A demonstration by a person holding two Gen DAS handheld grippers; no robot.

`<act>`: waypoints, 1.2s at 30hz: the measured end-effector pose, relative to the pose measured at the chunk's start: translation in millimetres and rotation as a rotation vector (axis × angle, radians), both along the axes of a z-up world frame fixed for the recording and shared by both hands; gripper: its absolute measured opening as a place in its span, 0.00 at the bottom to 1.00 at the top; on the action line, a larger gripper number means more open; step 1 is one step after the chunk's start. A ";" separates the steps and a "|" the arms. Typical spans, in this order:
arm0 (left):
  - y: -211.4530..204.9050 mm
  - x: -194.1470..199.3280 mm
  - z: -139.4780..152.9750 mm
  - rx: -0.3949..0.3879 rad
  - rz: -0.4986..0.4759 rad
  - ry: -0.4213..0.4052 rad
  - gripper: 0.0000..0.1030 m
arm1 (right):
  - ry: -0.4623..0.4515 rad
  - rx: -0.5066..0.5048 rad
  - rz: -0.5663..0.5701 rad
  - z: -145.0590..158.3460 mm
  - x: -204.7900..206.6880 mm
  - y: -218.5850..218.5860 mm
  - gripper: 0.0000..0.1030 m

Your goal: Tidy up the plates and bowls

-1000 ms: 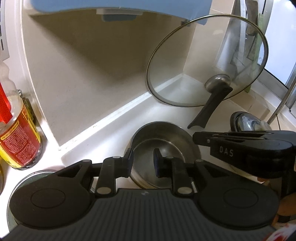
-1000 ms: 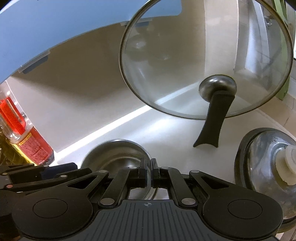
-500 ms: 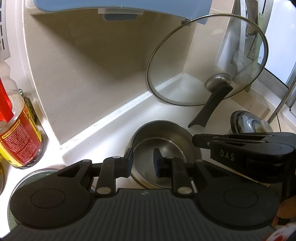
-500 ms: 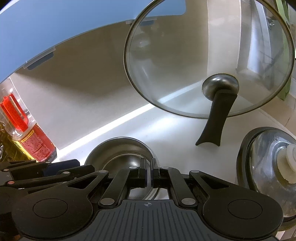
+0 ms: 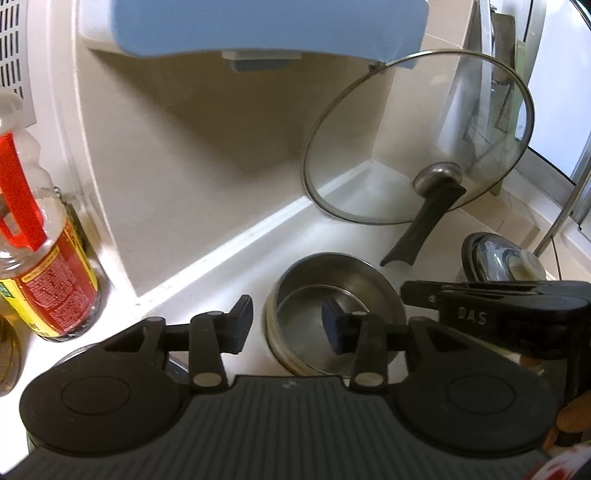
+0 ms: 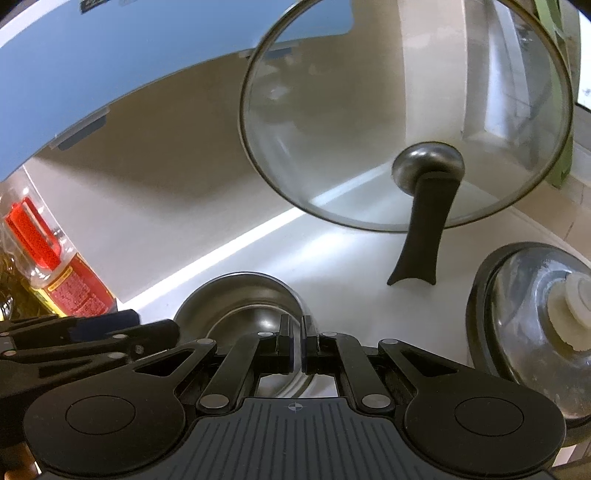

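The round stainless-steel bowl (image 5: 334, 314) sits on the white countertop (image 5: 236, 266), near the corner of the beige wall. The left gripper (image 5: 286, 325) has just been opening: its jaws stand apart astride the bowl's near-left rim, one finger outside, one inside, neither pad pressing (released). The right gripper (image 6: 295, 347) is clenched on the bowl's opposite rim. A large glass lid with black handle (image 6: 406, 122) leans against the wall behind.

A silvery steel bowl (image 5: 334, 312) sits on the white surface (image 5: 229, 280). Far right, the clear glass lid (image 5: 417, 140) has a black handle. Far left, the bottle (image 5: 40, 266) wears a red-and-yellow label, perhaps oil. Blue panel (image 5: 269, 26) overhead.
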State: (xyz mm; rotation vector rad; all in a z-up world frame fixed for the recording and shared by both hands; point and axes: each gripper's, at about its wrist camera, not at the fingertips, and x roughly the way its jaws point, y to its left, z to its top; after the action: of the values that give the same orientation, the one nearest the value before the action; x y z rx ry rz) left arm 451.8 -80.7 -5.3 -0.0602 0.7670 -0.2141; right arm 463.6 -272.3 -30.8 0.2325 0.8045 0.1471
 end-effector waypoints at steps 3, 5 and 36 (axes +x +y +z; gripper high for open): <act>3.9 3.4 -1.8 0.006 0.015 0.001 0.39 | 0.008 0.001 -0.017 -1.6 1.8 -4.9 0.22; 5.8 6.7 -4.2 0.007 0.022 0.007 0.40 | 0.005 0.005 -0.032 -2.8 2.5 -7.5 0.49; -0.1 37.1 -48.6 -0.024 -0.005 0.168 0.25 | 0.146 -0.044 0.030 -42.3 36.3 4.9 0.20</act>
State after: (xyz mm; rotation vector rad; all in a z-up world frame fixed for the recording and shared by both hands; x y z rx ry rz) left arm 488.9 -80.8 -53.8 -0.0998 0.9323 -0.2253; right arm 499.9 -267.4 -73.1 0.1915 0.9556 0.1415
